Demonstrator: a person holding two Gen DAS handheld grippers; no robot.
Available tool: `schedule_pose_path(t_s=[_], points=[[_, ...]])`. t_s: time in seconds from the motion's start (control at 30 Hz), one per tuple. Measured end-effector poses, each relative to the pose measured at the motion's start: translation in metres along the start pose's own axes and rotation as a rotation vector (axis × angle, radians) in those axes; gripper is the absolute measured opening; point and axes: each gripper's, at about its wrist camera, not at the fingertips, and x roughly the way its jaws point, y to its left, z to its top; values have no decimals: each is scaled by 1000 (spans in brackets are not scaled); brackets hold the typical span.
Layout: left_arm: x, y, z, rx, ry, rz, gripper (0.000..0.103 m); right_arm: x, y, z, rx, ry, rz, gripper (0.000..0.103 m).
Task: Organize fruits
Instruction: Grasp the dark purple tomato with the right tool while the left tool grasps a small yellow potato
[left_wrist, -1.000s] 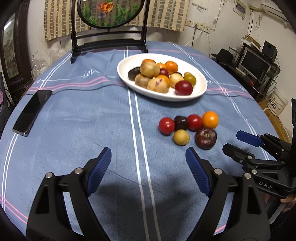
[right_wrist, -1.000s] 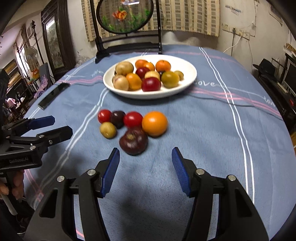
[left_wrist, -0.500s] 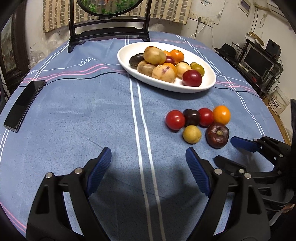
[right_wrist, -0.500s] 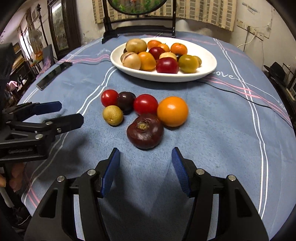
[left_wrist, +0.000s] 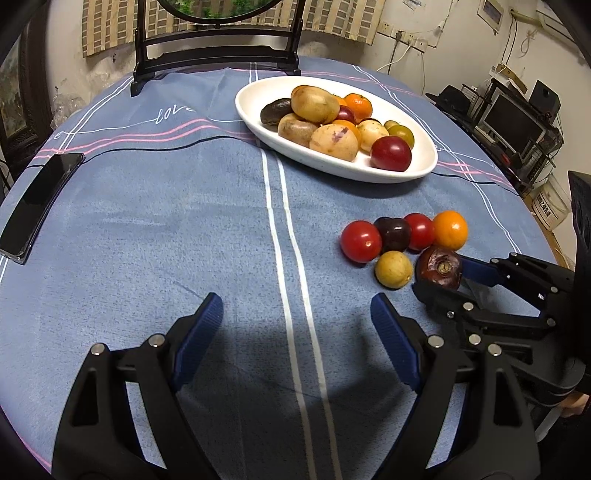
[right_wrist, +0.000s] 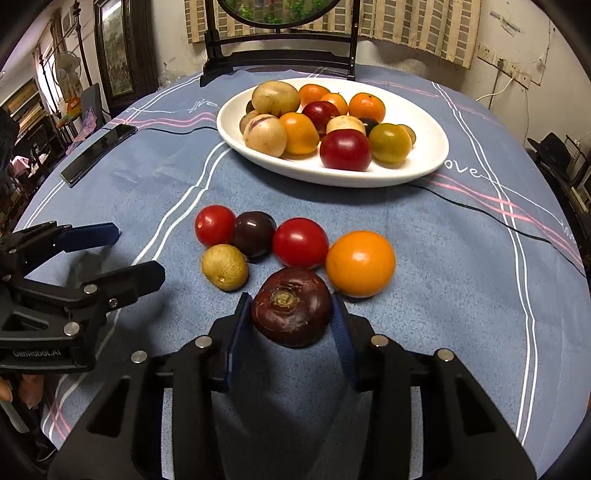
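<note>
Dark maroon fruit (right_wrist: 291, 308), wrinkled, brown stem scar on top

Worktop cloth (right_wrist: 461, 266): matt blue woven fabric. Plate (right_wrist: 432, 155): glossy white ceramic look. Tomatoes (right_wrist: 300, 242): smooth, shiny. Dark fruit (right_wrist: 291, 308): dull, slightly rough skin. Right tongs (right_wrist: 290, 343): matt black plastic, ribbed blue pads, metal pins. Phone (left_wrist: 37, 203): glossy black.

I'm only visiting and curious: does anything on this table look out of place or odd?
Yes. Six fruits lie loose on the blue cloth, short of the white dish that holds the rest. The dark purple fruit, between the right gripper's jaws, looks wrinkled. A black phone lies at the far left.
</note>
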Motion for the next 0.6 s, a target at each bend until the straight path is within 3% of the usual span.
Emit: schedule_pose_path(t_s=[0.1, 0.6], points=[[-1, -6, -1, 6, 4, -7, 84, -7, -4, -4, 24, -17, 43, 43], [11, -49, 5, 75, 21, 34, 84, -44, -40, -33, 92, -100, 78, 43]])
